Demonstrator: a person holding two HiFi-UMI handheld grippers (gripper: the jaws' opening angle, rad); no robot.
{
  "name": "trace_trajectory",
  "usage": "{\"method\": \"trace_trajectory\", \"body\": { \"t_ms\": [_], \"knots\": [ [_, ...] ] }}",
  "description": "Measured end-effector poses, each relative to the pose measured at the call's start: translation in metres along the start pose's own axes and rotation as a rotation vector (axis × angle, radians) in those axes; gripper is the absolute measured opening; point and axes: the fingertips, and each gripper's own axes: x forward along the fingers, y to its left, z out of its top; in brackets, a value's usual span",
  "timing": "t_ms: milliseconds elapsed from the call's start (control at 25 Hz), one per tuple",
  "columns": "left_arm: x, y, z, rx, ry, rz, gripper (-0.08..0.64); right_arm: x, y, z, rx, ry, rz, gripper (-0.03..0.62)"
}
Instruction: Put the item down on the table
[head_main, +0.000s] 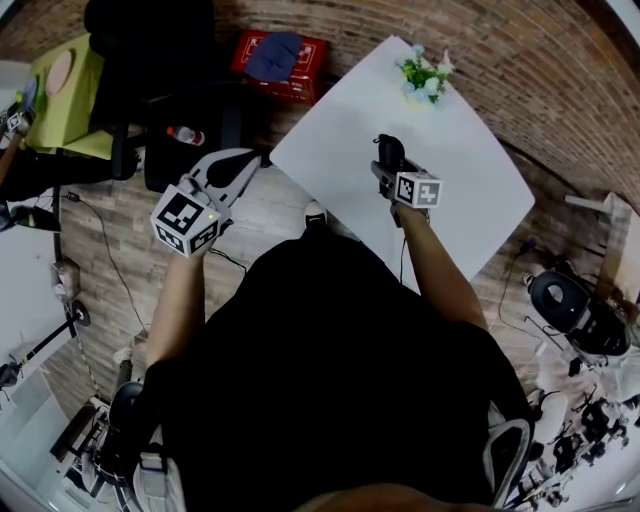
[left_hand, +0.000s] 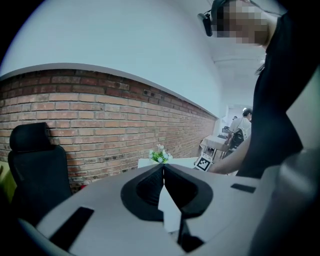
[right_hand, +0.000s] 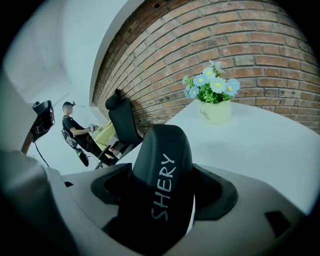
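Note:
My right gripper (head_main: 390, 160) is over the white table (head_main: 470, 190), a little in from its near left edge. It is shut on a black case (head_main: 386, 143) that stands up between the jaws. In the right gripper view the case (right_hand: 162, 165) bears pale lettering and fills the gap in that gripper (right_hand: 167, 187), with the table (right_hand: 260, 145) beyond it. My left gripper (head_main: 250, 160) hangs off the table's left side above the floor. Its jaws meet at the tips with nothing between them (left_hand: 163, 169).
A small pot of blue and white flowers (head_main: 424, 76) stands at the table's far corner. A black office chair (head_main: 150, 50), a red box (head_main: 290, 60) and a bottle (head_main: 185, 133) lie left of the table. Another person (right_hand: 75, 132) sits by a yellow-green table (head_main: 65, 95).

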Motion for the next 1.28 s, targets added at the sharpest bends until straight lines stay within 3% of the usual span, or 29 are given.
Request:
{"method": "trace_trajectory", "body": {
  "t_ms": [520,1280],
  "knots": [
    [-0.006,0.015,-0.006,-0.016,0.007,0.035,0.011,0.038,-0.006,-0.016,-0.065,0.091,0.000,0.382],
    [-0.021,0.027,-0.022,-0.048,0.020,0.072,0.011,0.074,-0.012,-0.033,-0.079,0.162,-0.011,0.382]
  ]
}}
